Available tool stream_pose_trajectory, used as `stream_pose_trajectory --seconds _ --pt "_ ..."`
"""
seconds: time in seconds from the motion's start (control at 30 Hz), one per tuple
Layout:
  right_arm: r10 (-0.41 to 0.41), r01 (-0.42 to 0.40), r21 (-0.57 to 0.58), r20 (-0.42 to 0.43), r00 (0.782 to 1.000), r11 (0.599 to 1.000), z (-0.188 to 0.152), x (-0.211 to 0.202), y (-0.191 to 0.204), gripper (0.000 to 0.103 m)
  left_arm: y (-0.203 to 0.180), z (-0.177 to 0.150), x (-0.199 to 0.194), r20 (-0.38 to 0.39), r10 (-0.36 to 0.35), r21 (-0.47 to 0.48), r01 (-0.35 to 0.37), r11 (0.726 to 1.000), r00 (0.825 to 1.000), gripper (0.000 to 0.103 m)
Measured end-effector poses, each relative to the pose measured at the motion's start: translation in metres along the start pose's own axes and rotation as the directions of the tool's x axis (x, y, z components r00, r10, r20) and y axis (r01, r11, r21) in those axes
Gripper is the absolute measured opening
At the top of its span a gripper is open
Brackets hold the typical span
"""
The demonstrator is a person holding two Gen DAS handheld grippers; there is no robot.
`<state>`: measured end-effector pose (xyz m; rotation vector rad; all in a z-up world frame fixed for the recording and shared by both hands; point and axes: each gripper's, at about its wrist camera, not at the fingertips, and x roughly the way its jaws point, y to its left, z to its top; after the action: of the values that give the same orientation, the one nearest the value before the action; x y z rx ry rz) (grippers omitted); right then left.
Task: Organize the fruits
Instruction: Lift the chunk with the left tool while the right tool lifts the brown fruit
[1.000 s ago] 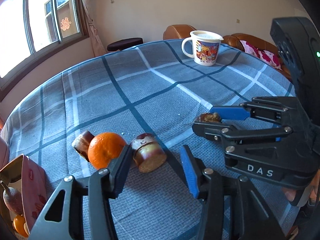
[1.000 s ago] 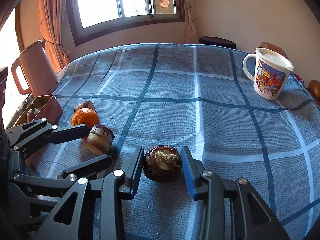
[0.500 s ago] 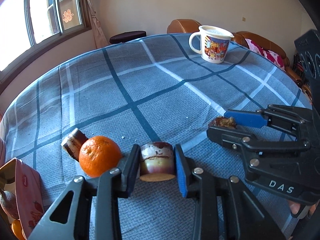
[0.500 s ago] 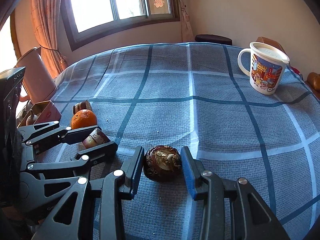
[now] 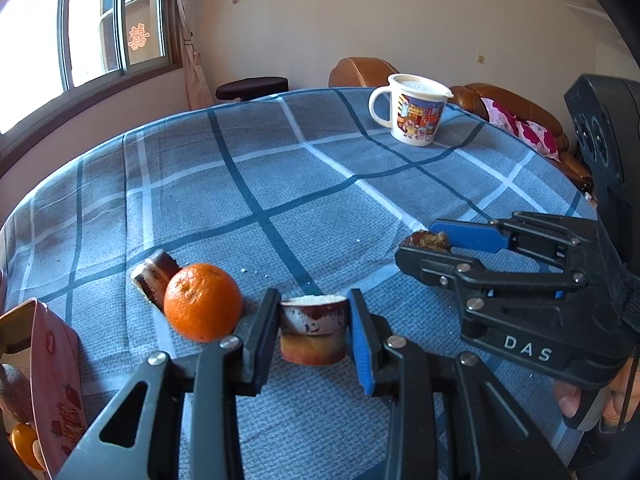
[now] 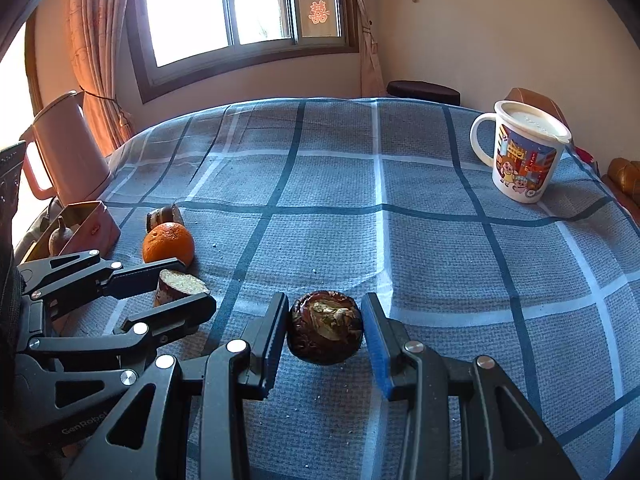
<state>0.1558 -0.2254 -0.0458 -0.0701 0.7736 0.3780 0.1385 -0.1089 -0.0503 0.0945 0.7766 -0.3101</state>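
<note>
My left gripper (image 5: 314, 330) is shut on a short brown sugarcane piece (image 5: 313, 330), lifted a little off the cloth; it also shows in the right wrist view (image 6: 176, 286). My right gripper (image 6: 326, 332) is shut on a dark brown wrinkled round fruit (image 6: 325, 332), seen from the side in the left wrist view (image 5: 426, 239). An orange (image 5: 202, 306) lies just left of the left gripper, touching a second sugarcane piece (image 5: 154, 276). A pink tin box (image 5: 52, 384) at the left edge holds a dark fruit and small orange fruits.
A lidded cartoon mug (image 6: 524, 152) stands at the far right of the blue checked tablecloth (image 6: 340, 200). A pink kettle (image 6: 66, 152) stands at the far left by the tin (image 6: 90, 226). Sofa and stool lie beyond the table.
My left gripper moved right from beside the orange, closed on the sugarcane piece, turned it upright and lifted it. My right gripper kept its hold on the dark fruit.
</note>
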Motion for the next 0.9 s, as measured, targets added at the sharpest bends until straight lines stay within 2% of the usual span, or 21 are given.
stream_pose_trajectory --seconds 0.1,0.23,0.9 --pt "0.003 -0.003 -0.001 0.007 1.0 1.0 0.0 -0.001 0.0 0.04 0.005 -0.001 0.002 -0.012 -0.023 -0.027 0.023 0.999 1.0 0.035" --pt "0.012 -0.011 -0.005 0.027 1.0 1.0 -0.001 -0.005 0.001 0.04 0.008 -0.003 -0.009 0.039 -0.039 -0.043 0.04 0.998 0.998 0.035" --pt "0.037 -0.028 -0.065 0.143 0.989 0.998 -0.003 -0.027 0.012 0.04 0.013 -0.008 -0.038 0.184 0.008 -0.067 0.004 0.998 0.983 0.035"
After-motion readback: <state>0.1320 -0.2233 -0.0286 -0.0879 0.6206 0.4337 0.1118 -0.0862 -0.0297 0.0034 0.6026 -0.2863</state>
